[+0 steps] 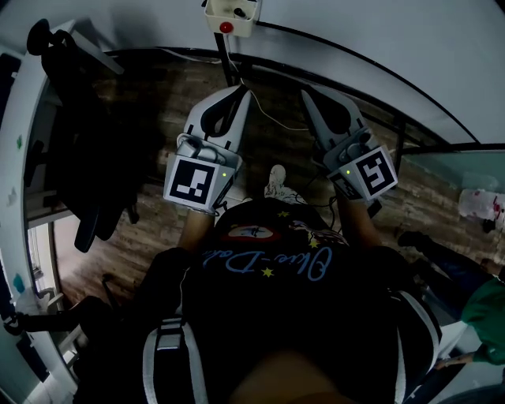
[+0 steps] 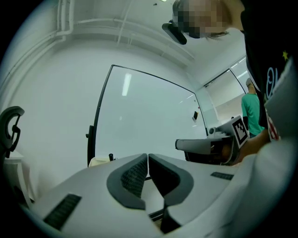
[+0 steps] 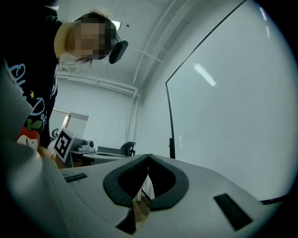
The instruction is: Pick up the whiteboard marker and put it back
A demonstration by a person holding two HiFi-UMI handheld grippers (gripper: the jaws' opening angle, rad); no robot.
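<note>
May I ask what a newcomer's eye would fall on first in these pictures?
The left gripper and right gripper are held side by side at the head view's centre, jaws together and empty. Ahead stands a whiteboard, and a cream box with a red button sits at that view's top edge.

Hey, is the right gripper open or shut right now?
Shut. The right gripper shows its jaw tips touching in its own view, nothing held between them.

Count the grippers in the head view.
2. The left gripper sits left of centre, the right gripper right of centre, both with jaws together. None appears hidden.
</note>
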